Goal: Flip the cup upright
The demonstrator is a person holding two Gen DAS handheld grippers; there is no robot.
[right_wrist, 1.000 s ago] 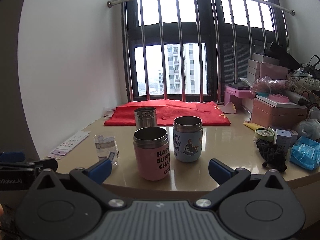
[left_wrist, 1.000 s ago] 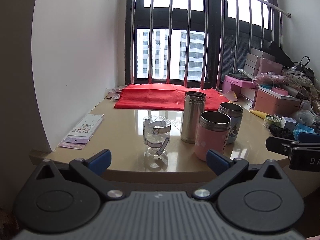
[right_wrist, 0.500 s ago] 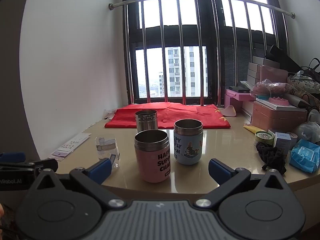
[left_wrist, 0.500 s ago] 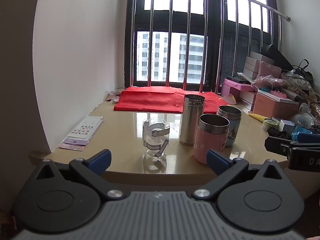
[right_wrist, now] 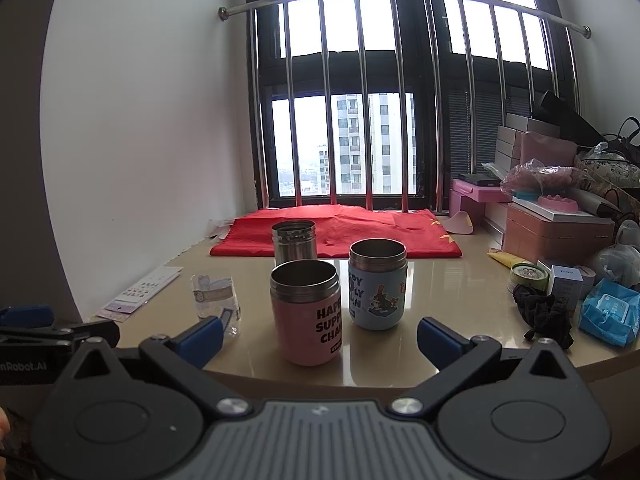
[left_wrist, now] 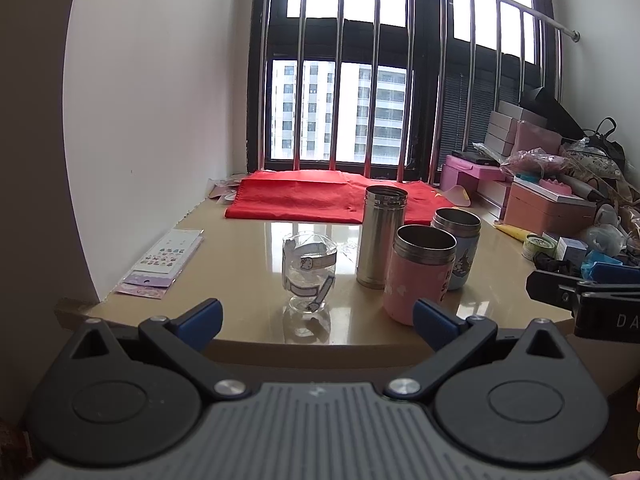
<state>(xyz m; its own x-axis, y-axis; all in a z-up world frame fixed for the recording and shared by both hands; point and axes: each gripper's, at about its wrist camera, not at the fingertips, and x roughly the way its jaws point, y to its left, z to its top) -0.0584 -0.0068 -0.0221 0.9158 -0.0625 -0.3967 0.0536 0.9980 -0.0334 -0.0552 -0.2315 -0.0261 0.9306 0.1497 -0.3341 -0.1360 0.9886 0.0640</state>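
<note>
A clear glass cup [left_wrist: 309,271] with stickers stands upright near the table's front edge; it also shows in the right wrist view [right_wrist: 215,298]. A pink cup [left_wrist: 418,274] [right_wrist: 307,313], a blue cup [left_wrist: 457,246] [right_wrist: 377,283] and a tall steel cup [left_wrist: 382,236] [right_wrist: 294,241] stand upright, mouths up, to its right. My left gripper [left_wrist: 316,318] is open and empty, held back in front of the table edge. My right gripper [right_wrist: 320,338] is open and empty, also off the table edge, facing the pink cup.
A red cloth [left_wrist: 320,198] lies at the back by the window. Sticker sheets [left_wrist: 164,260] lie at the left edge by the wall. Boxes, bags, a black cloth [right_wrist: 544,314] and a blue packet [right_wrist: 610,314] crowd the right side.
Both grippers have drawn back and tilted up slightly, so the table sits lower in view. The cups have not moved.
</note>
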